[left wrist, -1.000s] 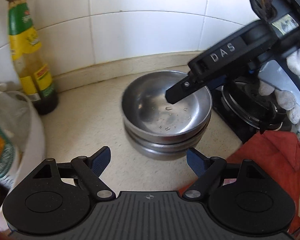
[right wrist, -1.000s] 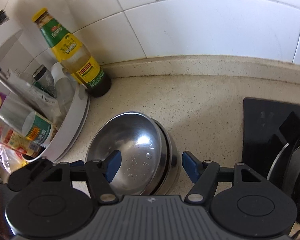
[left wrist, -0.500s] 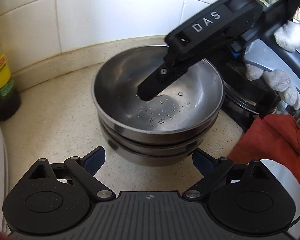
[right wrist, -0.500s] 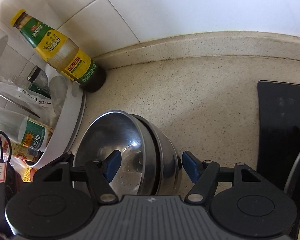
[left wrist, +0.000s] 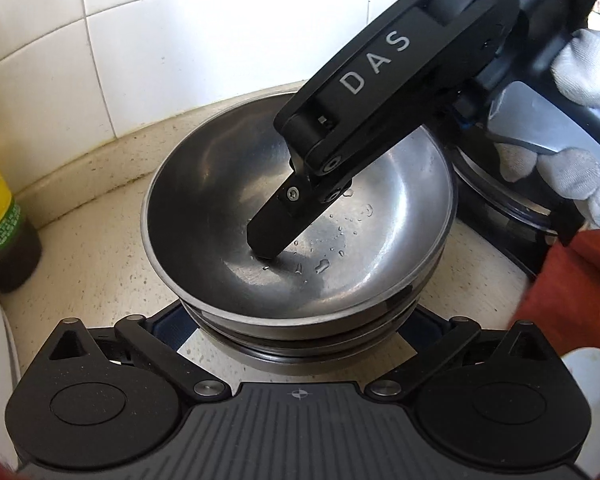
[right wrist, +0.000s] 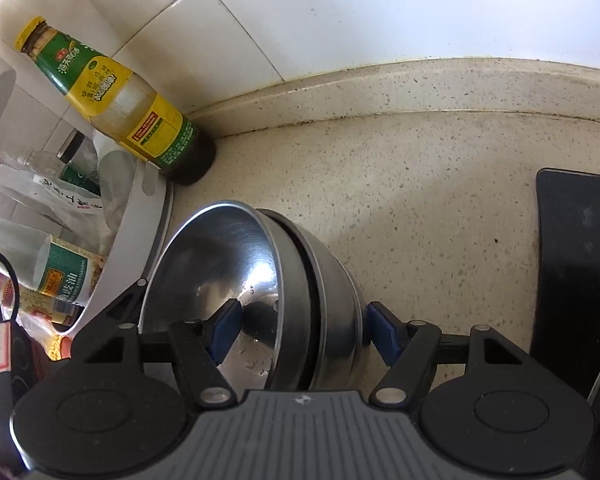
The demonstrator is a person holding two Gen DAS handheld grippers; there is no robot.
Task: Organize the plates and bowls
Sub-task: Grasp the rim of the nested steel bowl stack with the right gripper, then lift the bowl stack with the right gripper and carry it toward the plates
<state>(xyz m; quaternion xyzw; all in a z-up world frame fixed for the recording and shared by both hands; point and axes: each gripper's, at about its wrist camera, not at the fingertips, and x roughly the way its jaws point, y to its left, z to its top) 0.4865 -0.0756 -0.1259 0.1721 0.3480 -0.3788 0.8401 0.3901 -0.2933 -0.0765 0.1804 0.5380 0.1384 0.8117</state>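
Left wrist view, left gripper fingers opening wide around stacked steel bowls on speckled bench, pads not pressing, right wrist view, right gripper fingers straddling bowls' rim, one inside, one outside, partly open, grip uncertain, sauce bottle near.

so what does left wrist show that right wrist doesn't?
Only left wrist: the right hand-held gripper from outside with a white-gloved hand, and a red cloth. Its own left hand-held gripper is opening around the bowls. Only right wrist: the white tray of condiments, and one pad inside the top bowl. Both: the stacked steel bowls, sauce bottle, counter.
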